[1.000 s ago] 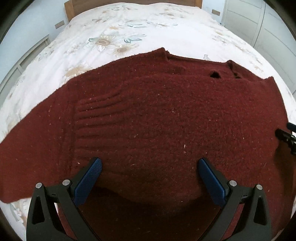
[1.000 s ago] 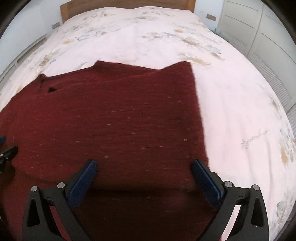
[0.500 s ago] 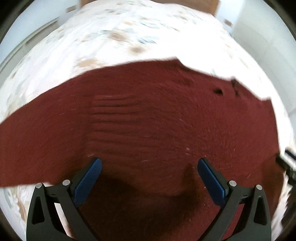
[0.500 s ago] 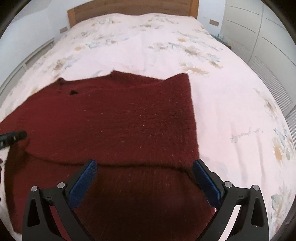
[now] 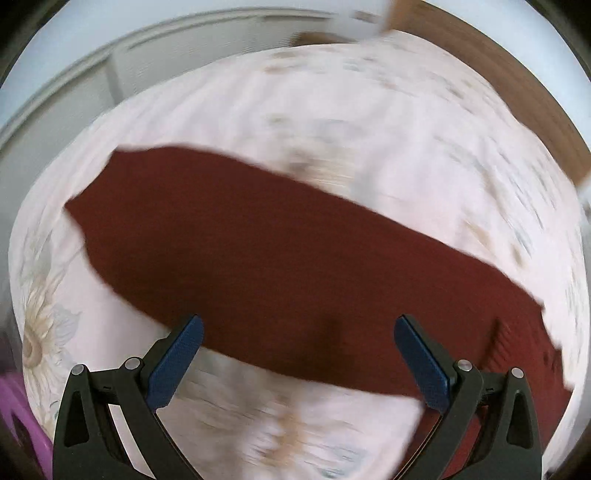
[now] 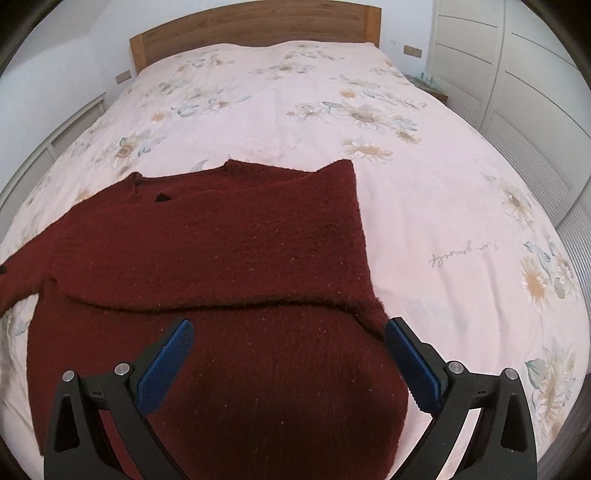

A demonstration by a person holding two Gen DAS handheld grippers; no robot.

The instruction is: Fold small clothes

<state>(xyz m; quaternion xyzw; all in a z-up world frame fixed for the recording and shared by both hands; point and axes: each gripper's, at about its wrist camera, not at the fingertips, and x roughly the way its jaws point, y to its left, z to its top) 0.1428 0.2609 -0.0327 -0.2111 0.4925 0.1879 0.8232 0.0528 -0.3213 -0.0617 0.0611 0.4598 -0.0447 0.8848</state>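
A dark red knitted sweater (image 6: 221,251) lies flat on the bed, its right sleeve folded across the body, leaving a straight right edge. My right gripper (image 6: 290,363) hovers open over the lower hem, with nothing between its blue pads. In the blurred left wrist view, the sweater's left sleeve (image 5: 258,254) stretches out across the sheet. Over the sleeve's near edge my left gripper (image 5: 297,363) hangs open and empty.
The bed has a pale floral sheet (image 6: 443,221) and a wooden headboard (image 6: 255,26) at the far end. White wardrobe doors (image 6: 517,92) stand on the right. A purple object (image 5: 22,417) shows at the left wrist view's lower left edge.
The left gripper has swung left from the sweater's body toward the spread left sleeve, blurring its view. The right gripper has pulled back, showing more of the sweater's lower part.
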